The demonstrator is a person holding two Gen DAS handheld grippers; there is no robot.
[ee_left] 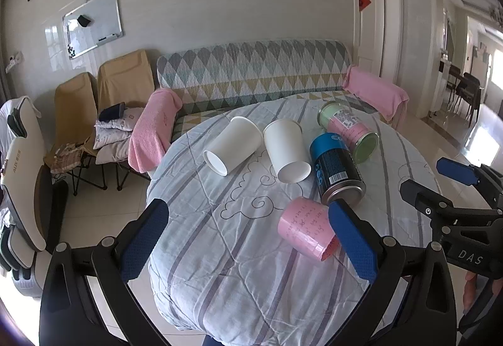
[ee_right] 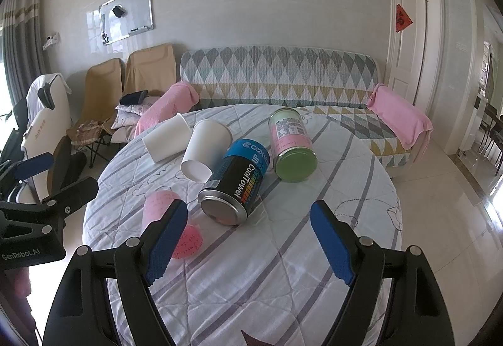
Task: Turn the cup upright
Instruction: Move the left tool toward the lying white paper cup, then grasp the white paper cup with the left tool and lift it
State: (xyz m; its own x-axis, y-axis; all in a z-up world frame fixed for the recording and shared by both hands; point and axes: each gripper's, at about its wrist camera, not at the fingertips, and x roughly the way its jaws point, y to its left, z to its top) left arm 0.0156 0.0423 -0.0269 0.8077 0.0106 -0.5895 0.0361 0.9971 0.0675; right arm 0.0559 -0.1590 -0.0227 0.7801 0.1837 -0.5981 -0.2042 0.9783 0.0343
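Five containers lie on their sides on a round table covered with a striped quilt (ee_left: 239, 251). Two white paper cups (ee_left: 233, 145) (ee_left: 287, 149) lie at the far side; they also show in the right wrist view (ee_right: 168, 140) (ee_right: 206, 149). A pink cup (ee_left: 305, 228) (ee_right: 158, 204) lies nearest. A blue-black can (ee_left: 336, 168) (ee_right: 240, 181) and a pink-green can (ee_left: 350, 130) (ee_right: 292, 145) lie to the right. My left gripper (ee_left: 248, 236) is open, its right finger beside the pink cup. My right gripper (ee_right: 250, 239) is open and empty, its left finger in front of the pink cup.
A patterned sofa (ee_left: 251, 75) with pink towels (ee_left: 152, 132) on its arms stands behind the table. Folding chairs (ee_left: 94, 113) and a white chair (ee_left: 25, 173) stand at the left. Tiled floor (ee_right: 440, 204) surrounds the table. A doorway (ee_right: 408, 41) is at the right.
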